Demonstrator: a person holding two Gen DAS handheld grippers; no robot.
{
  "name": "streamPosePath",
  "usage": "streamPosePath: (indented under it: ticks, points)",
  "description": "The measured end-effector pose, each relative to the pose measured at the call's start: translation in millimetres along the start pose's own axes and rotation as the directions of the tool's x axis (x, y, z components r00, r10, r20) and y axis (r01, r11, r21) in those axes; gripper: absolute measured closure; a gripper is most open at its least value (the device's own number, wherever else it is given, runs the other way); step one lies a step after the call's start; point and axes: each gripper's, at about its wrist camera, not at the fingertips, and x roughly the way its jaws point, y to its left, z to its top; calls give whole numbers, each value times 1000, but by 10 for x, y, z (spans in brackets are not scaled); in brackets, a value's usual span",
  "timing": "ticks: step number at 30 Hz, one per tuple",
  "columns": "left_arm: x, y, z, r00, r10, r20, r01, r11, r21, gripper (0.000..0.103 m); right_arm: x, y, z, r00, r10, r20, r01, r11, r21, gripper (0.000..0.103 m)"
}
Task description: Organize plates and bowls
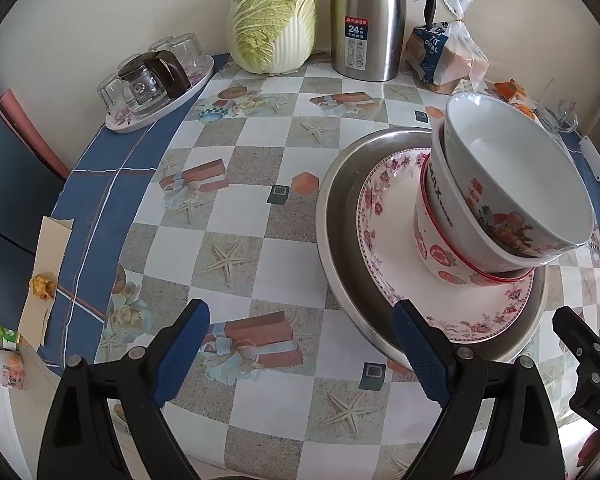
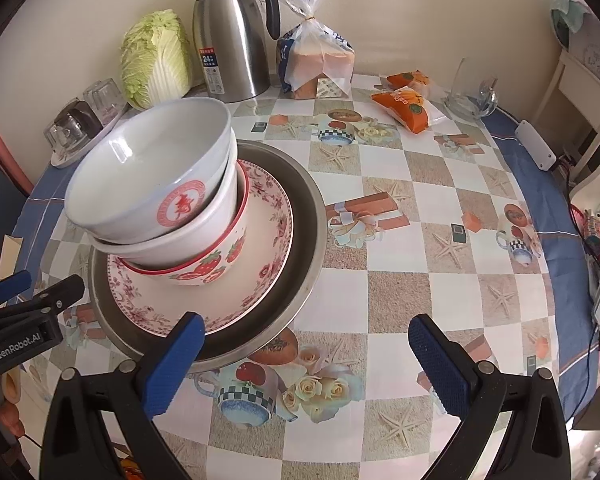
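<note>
Your left gripper [image 1: 300,356] and right gripper [image 2: 306,364] both gape empty beside the stack, a tilted "寿" bowl [image 2: 148,180] nested in bowls on a floral plate [image 2: 260,272] in a steel pan [image 2: 308,240]: glazed, slick, brittle, top-heavy, so grip the pan rim; the flask [image 2: 232,40] label reads "24".

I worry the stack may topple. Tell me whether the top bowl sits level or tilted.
Tilted. The top bowl leans inside the strawberry bowl beneath it, its rim slanting in both views; it looks empty.
</note>
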Motion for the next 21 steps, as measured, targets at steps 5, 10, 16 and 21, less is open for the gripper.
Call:
streamPosePath:
  ticks: [5, 10, 16, 21]
  points:
    - [-7, 10, -3, 1000, -3, -2, 3, 1000, -1, 10, -4, -2, -2, 1000, 0, 1, 0, 1000, -1, 0]
    - [-18, 17, -5, 1000, -4, 1, 4, 1000, -4, 10, -56, -8, 8, 1000, -1, 6, 1, 1000, 1, 0]
    - [-31, 38, -3, 1000, 0, 4, 0, 1000, -12, 10, -72, -8, 7, 1000, -3, 6, 3, 1000, 0, 0]
    - [-41, 49, 5, 1000, -9, 7, 9, 1000, -21, 10, -81, -8, 8, 1000, -3, 6, 3, 1000, 1, 0]
